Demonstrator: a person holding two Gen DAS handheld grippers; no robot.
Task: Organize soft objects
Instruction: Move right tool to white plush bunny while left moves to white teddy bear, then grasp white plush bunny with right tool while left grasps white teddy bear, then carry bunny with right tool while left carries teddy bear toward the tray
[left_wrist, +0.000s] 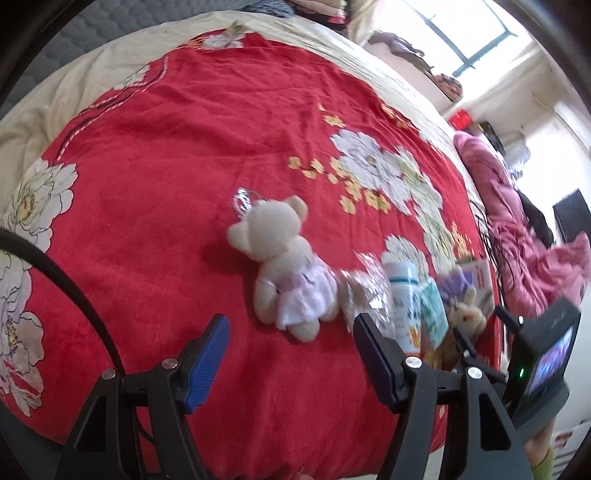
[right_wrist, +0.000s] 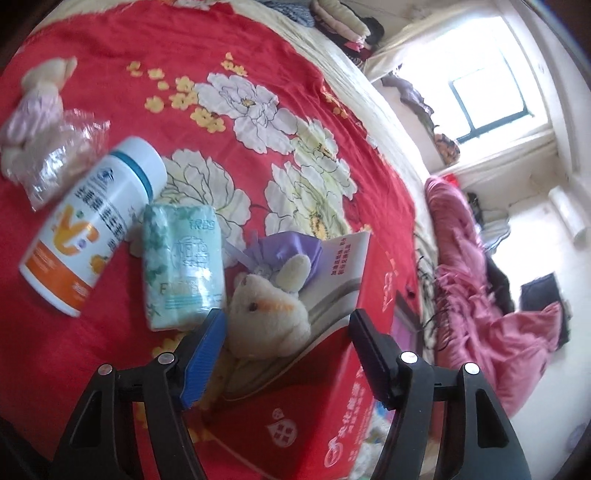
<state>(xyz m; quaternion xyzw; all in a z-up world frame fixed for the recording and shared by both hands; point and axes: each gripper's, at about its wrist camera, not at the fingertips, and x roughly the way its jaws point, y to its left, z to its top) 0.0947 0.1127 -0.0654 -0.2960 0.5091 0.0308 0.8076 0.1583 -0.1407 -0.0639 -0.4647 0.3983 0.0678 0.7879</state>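
A red bedspread (left_wrist: 177, 155) printed with large white flowers covered the bed, and every soft thing lay on it. Taking the white bottle (right_wrist: 92, 225) with its orange label as the landmark, the items sat in a rough row. A cream teddy bear (left_wrist: 284, 266) in a pale pink dress lay on its back just beyond the bottle's cap end, well to that side, with a silvery loop at its head. Between the bear and the bottle lay a crinkled clear plastic bag (right_wrist: 59, 162), touching the bottle's cap end. On the bottle's other side, just beside it, lay a green pack of tissues (right_wrist: 184, 266). Past the tissues, a small cream plush rabbit (right_wrist: 269, 314) with a purple cloth behind its ears rested against the open flap of a red carton (right_wrist: 314, 413).

The left gripper (left_wrist: 291, 360) hung over bare bedspread near the bear's feet, its jaws apart and nothing between them. The right gripper (right_wrist: 288, 354) had its jaws apart on either side of the rabbit; the blue pad (right_wrist: 203, 362) stood just beside the rabbit's body, and the other finger stood clear of it over the carton flap.
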